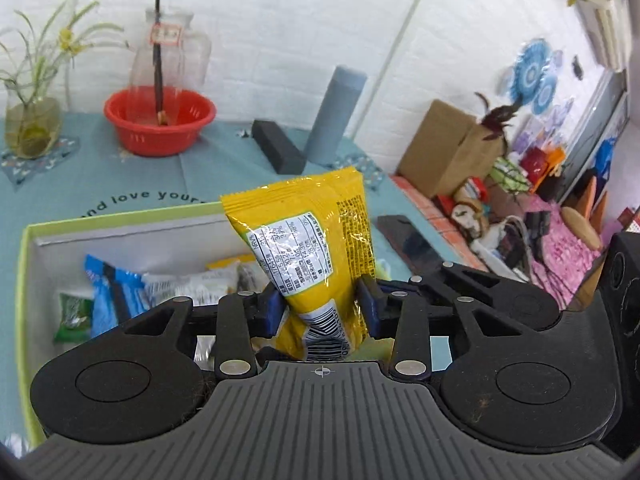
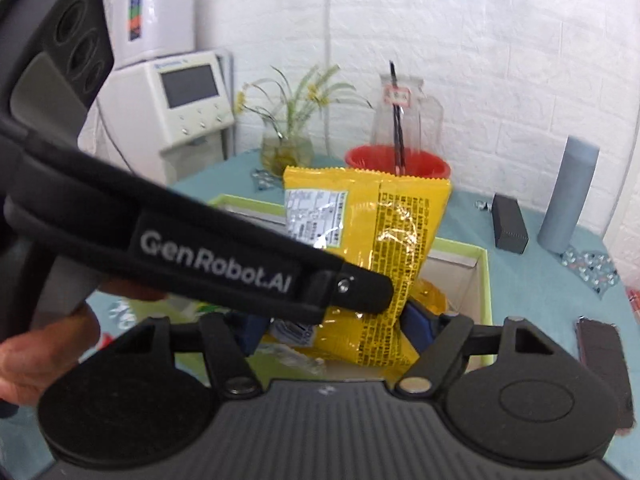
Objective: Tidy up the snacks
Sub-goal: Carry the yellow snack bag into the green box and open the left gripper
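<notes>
The yellow snack packet [image 1: 308, 256] stands upright, long axis vertical, pinched low in the left gripper [image 1: 322, 306], just above the green-rimmed box [image 1: 24, 264]. The right gripper [image 2: 336, 326] has its jaws spread either side of the packet's bottom, seemingly not gripping.

A yellow snack packet [image 1: 308, 248], nutrition label and barcode facing the left wrist camera, stands upright above the green-rimmed box [image 1: 24, 264]; blue [image 1: 108, 284], green [image 1: 72, 316] and white packets [image 1: 192, 284] lie jumbled inside it, toward its left wall.
</notes>
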Motion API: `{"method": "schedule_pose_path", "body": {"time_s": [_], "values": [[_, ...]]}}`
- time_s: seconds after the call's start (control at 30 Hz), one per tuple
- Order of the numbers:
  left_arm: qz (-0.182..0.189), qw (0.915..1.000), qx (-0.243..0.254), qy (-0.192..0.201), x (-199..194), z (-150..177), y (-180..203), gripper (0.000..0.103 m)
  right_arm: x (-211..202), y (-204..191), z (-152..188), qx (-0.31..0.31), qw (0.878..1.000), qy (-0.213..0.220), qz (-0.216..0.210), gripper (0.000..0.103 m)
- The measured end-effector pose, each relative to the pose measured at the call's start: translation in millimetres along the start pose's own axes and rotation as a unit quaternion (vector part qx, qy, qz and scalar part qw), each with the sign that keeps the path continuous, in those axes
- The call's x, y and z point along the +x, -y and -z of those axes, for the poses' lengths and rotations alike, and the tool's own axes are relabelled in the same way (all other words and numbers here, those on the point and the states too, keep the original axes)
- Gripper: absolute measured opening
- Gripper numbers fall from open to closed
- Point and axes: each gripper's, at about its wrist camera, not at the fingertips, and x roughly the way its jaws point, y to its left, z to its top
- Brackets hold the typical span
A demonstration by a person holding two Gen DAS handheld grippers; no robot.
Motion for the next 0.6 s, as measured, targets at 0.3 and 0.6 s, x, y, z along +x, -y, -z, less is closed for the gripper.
{"method": "schedule_pose_path", "body": {"time_s": [0.3,0.6], "values": [[-0.032,0.999,0.002,-0.032,55,4,-27,0.041,38,9,11,-0.007,0.999,-0.034,0.006,0.094],[-0.043,0.9971,0.043,0.046,-20,14,3,0.069,-18,-6,6,0.001,0.999,0.035,0.022,0.093]]}}
